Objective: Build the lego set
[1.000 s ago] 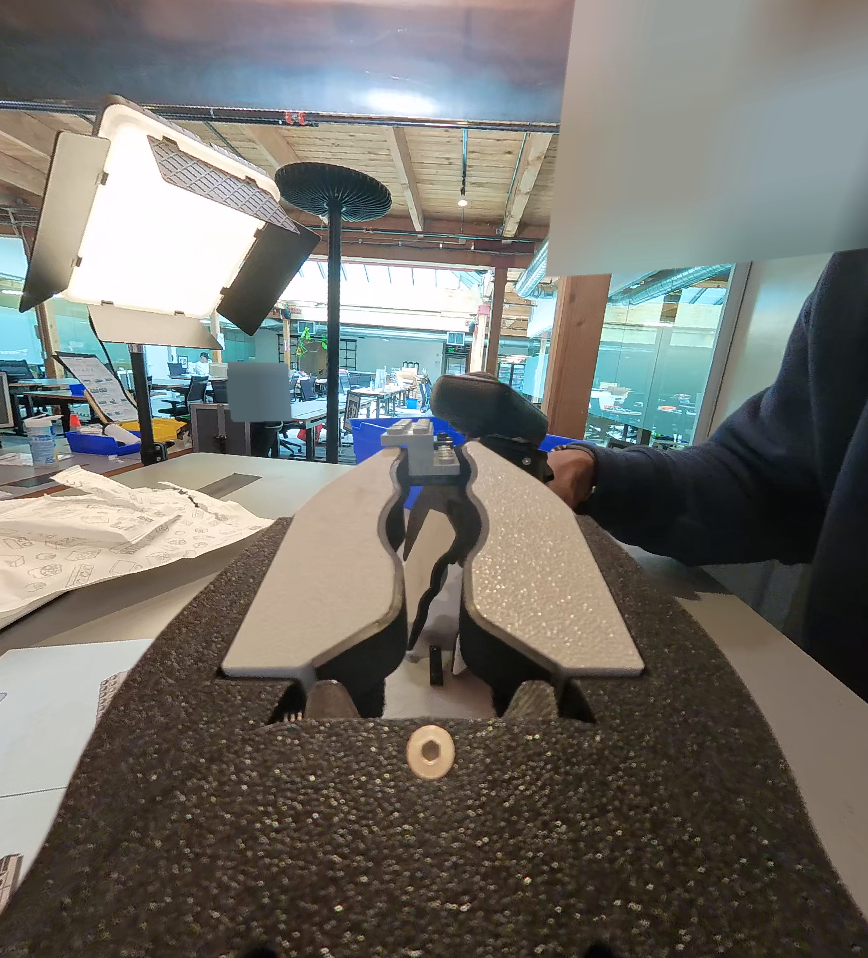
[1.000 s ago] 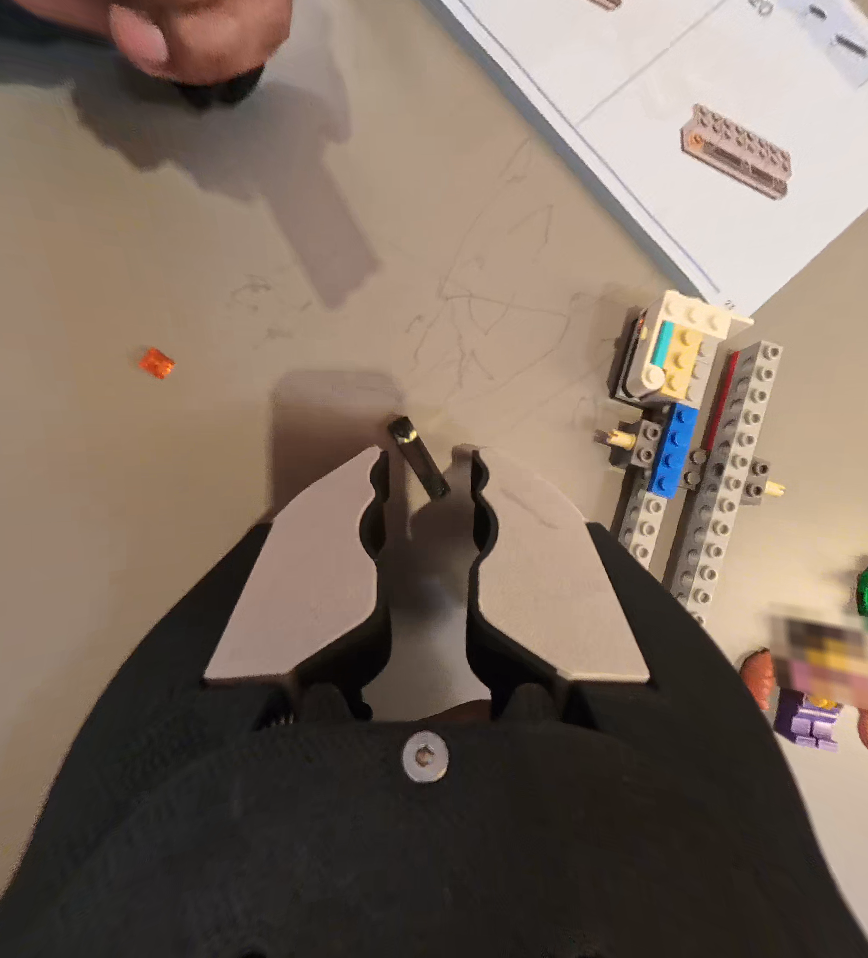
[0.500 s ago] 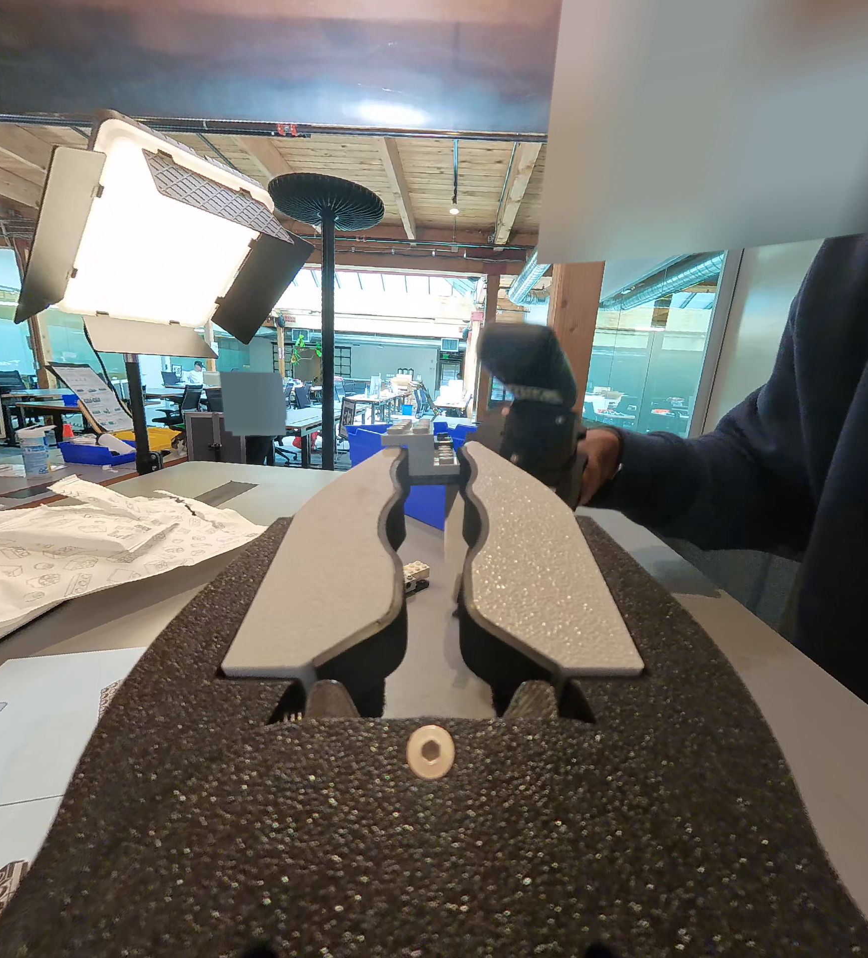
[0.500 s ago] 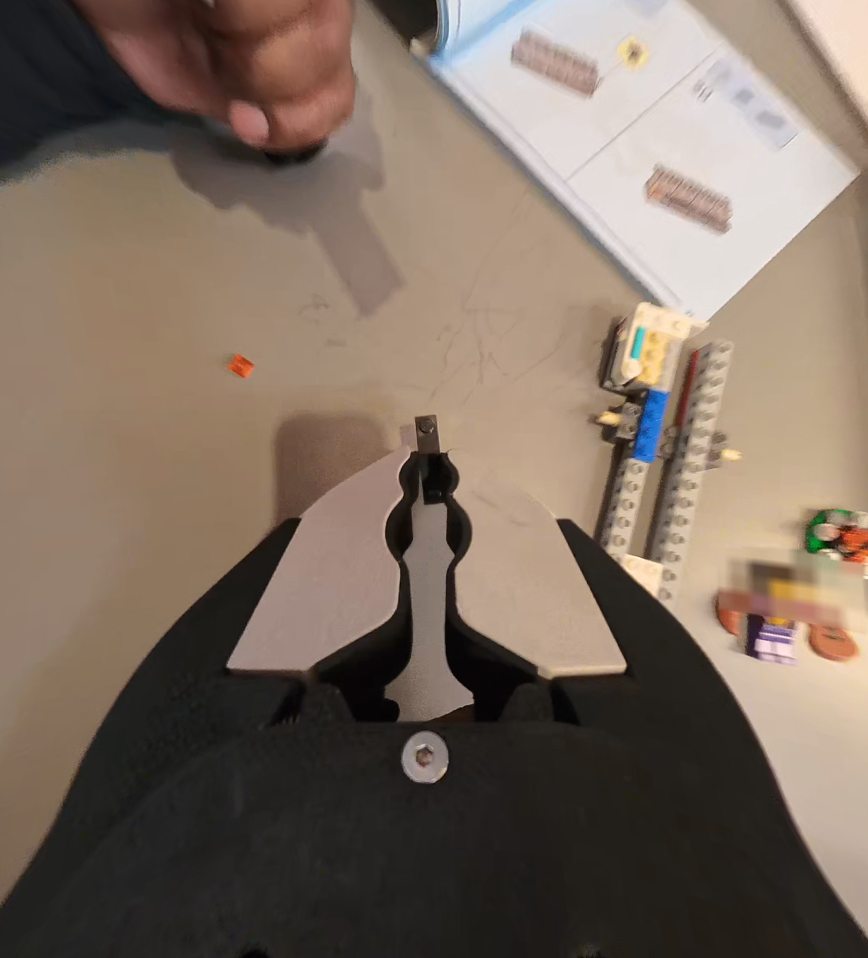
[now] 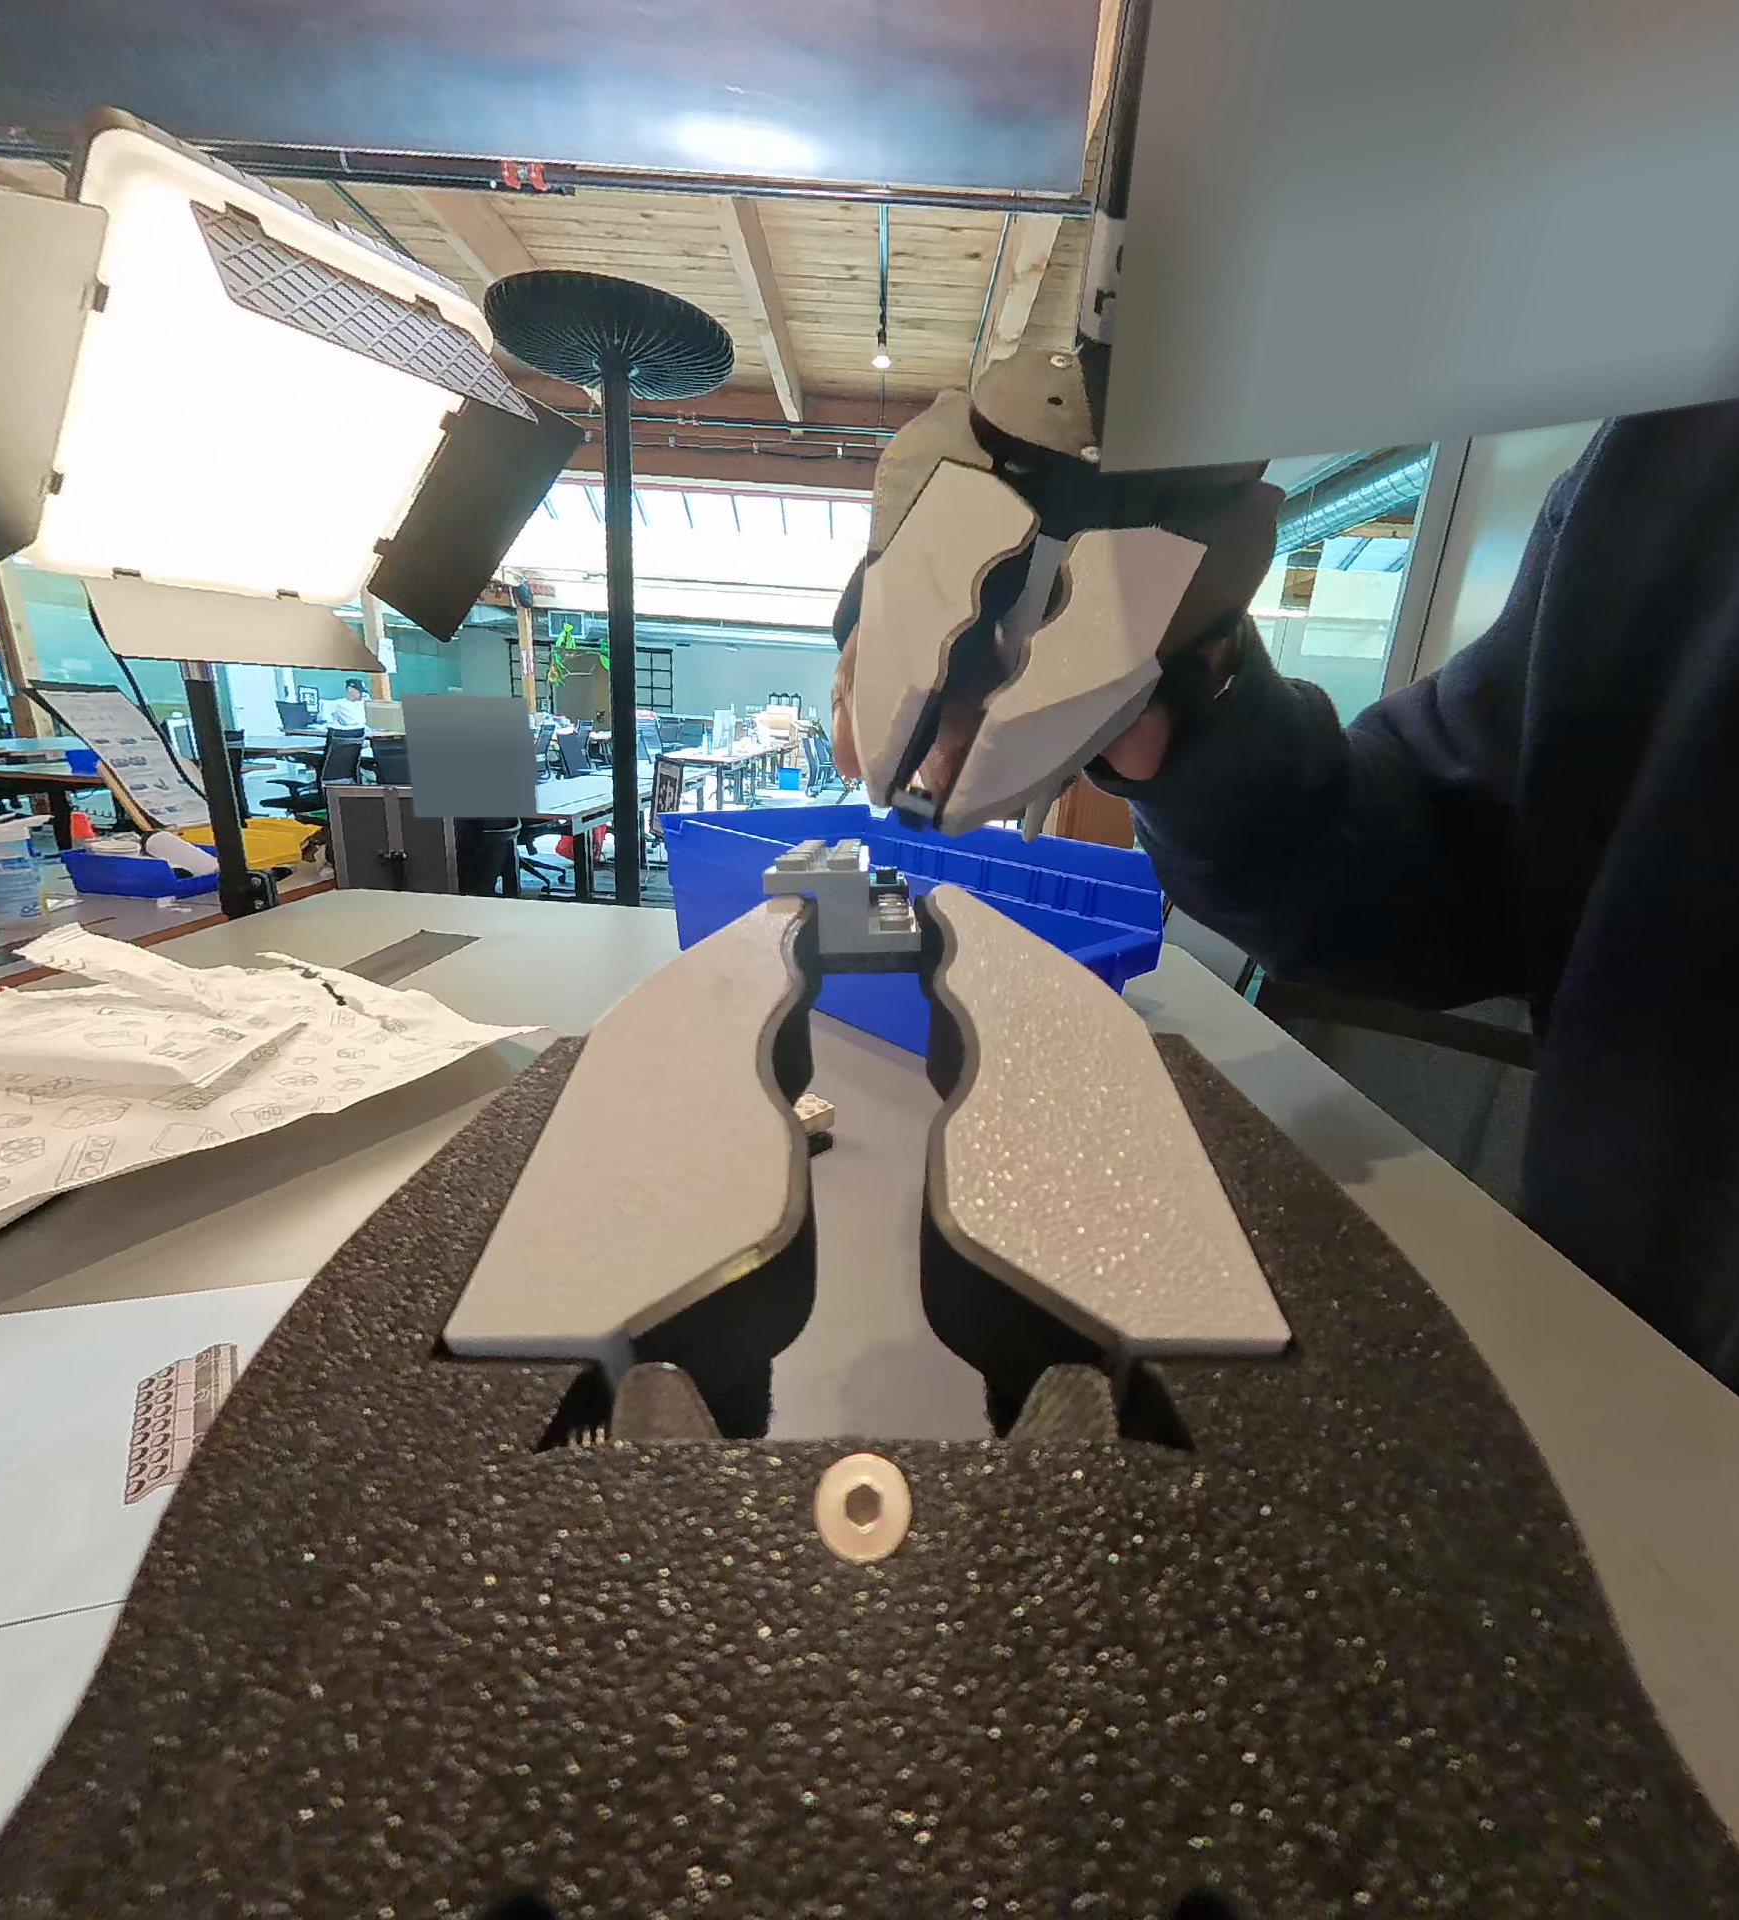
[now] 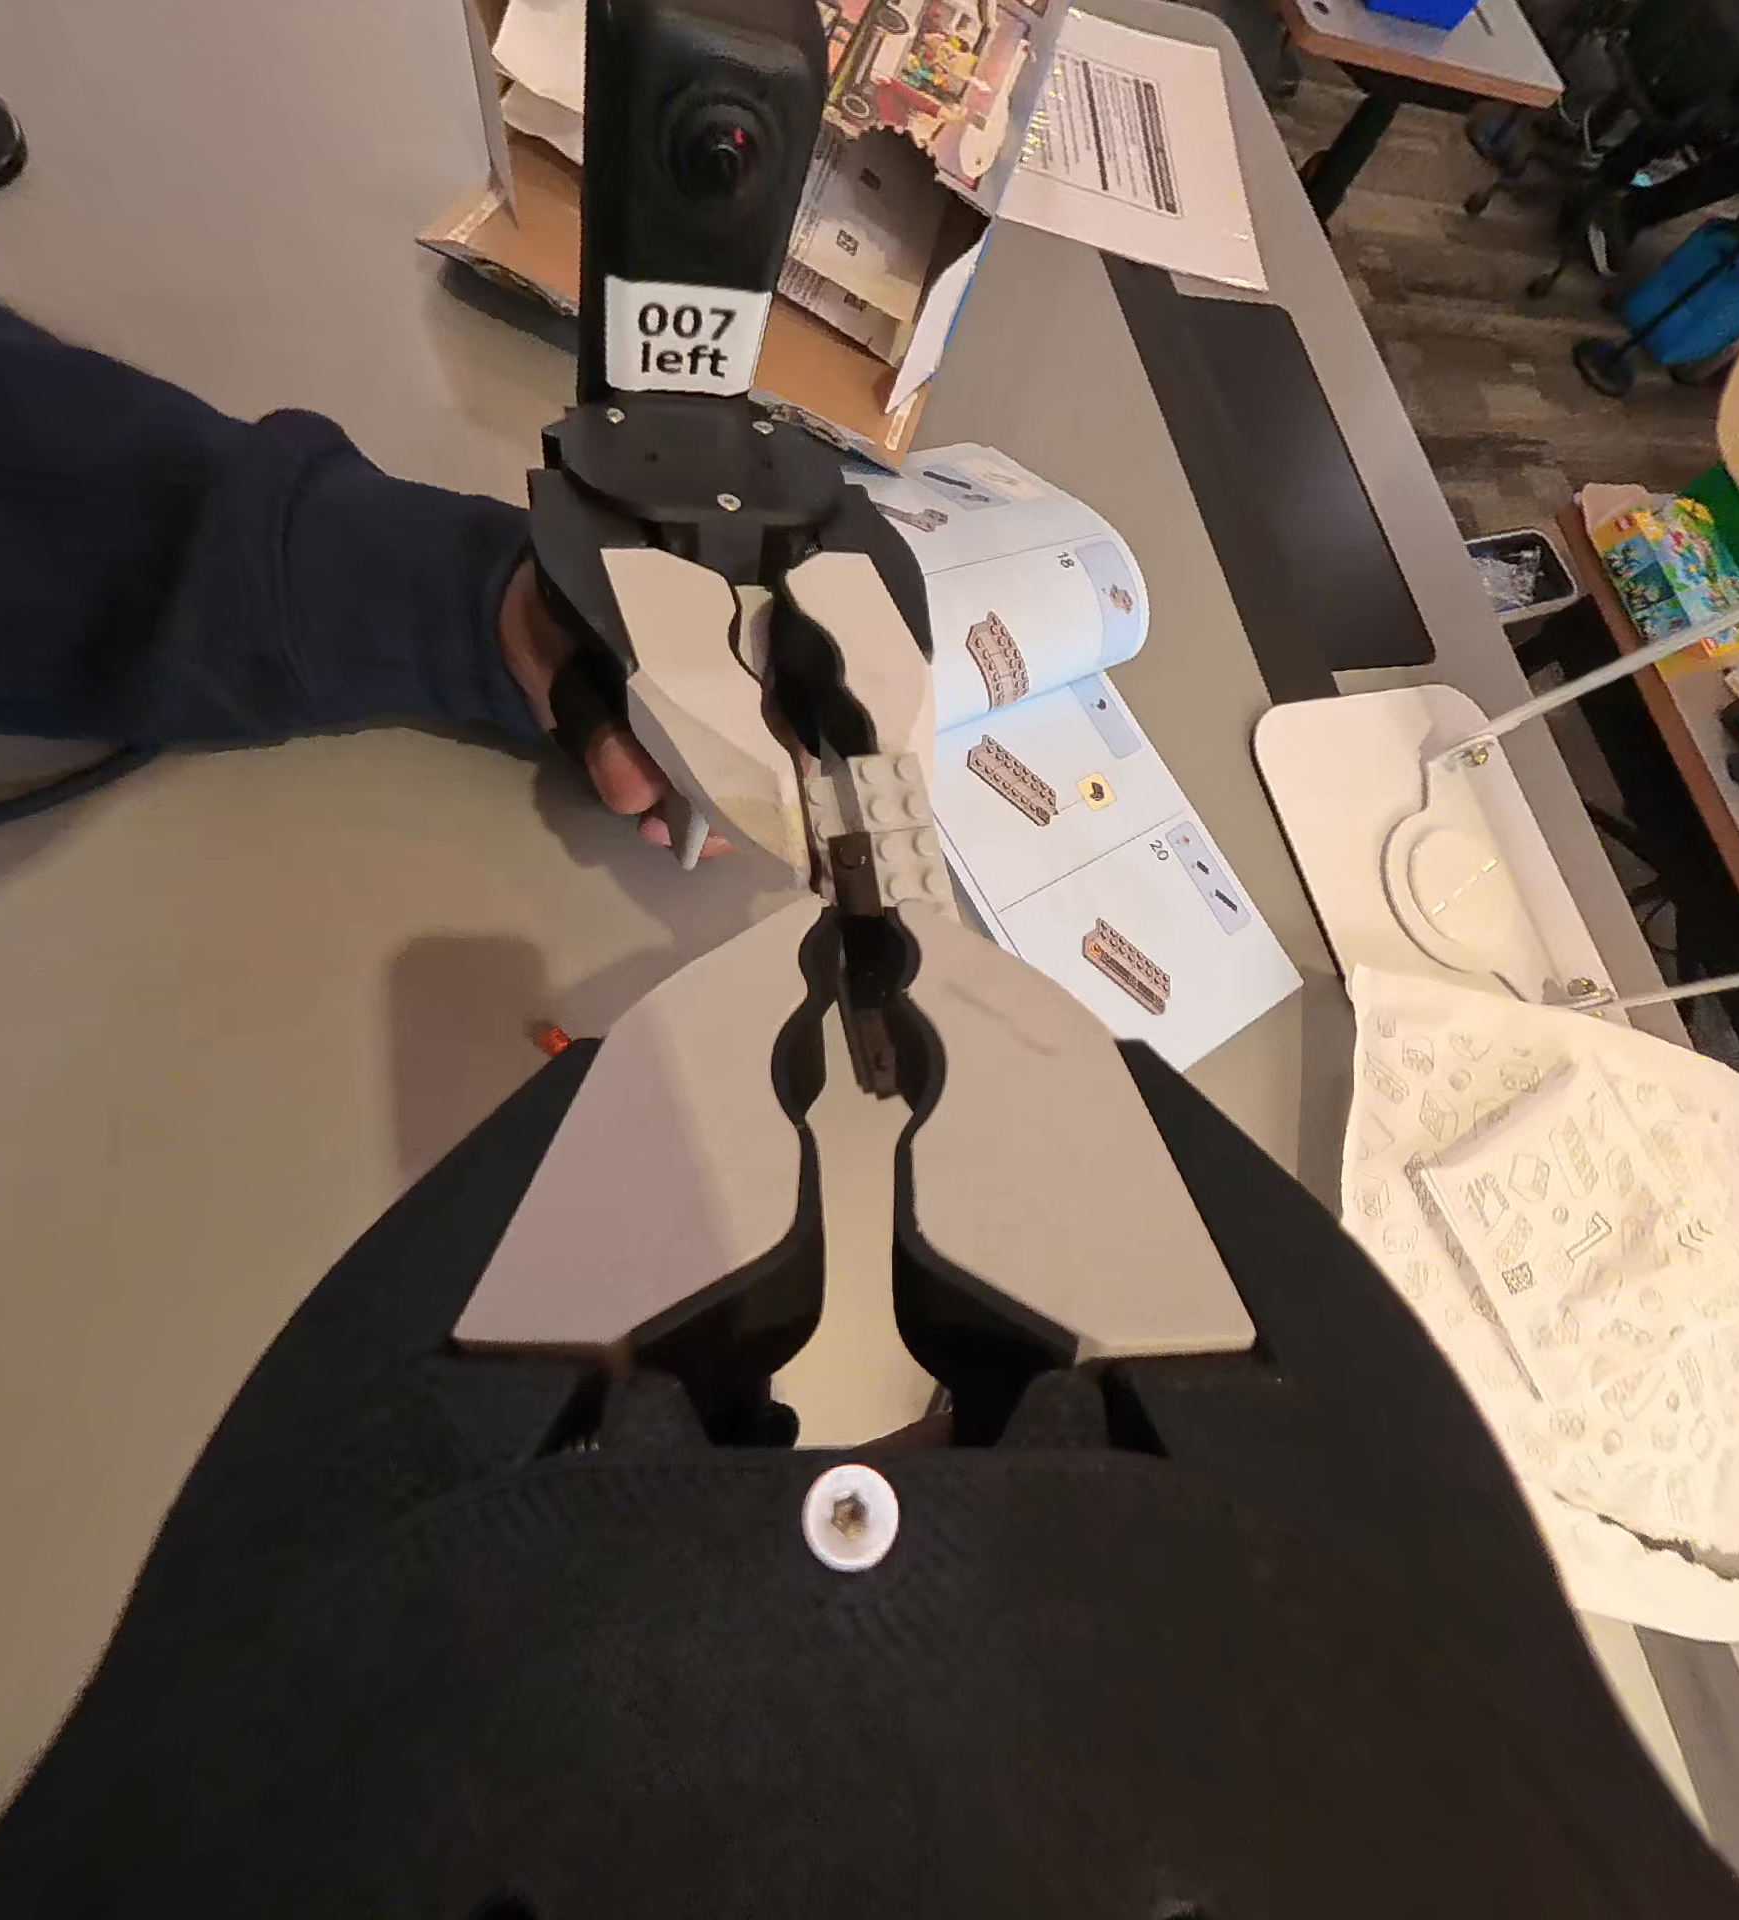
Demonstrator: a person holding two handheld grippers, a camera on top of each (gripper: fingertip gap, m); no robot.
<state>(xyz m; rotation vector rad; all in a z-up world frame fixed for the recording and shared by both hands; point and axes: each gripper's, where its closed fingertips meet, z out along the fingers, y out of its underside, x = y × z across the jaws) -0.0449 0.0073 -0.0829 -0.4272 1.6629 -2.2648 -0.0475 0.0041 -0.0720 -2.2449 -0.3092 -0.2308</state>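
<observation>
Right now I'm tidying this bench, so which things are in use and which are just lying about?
In use:
- left tongs shut on grey brick assembly
- right tongs shut on thin dark bar piece

Lying about:
- open instruction booklet
- torn paper bag
- small orange piece
- blue bin

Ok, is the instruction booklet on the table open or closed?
Open: the instruction booklet lies spread flat on the table, showing printed build-step panels.
</observation>
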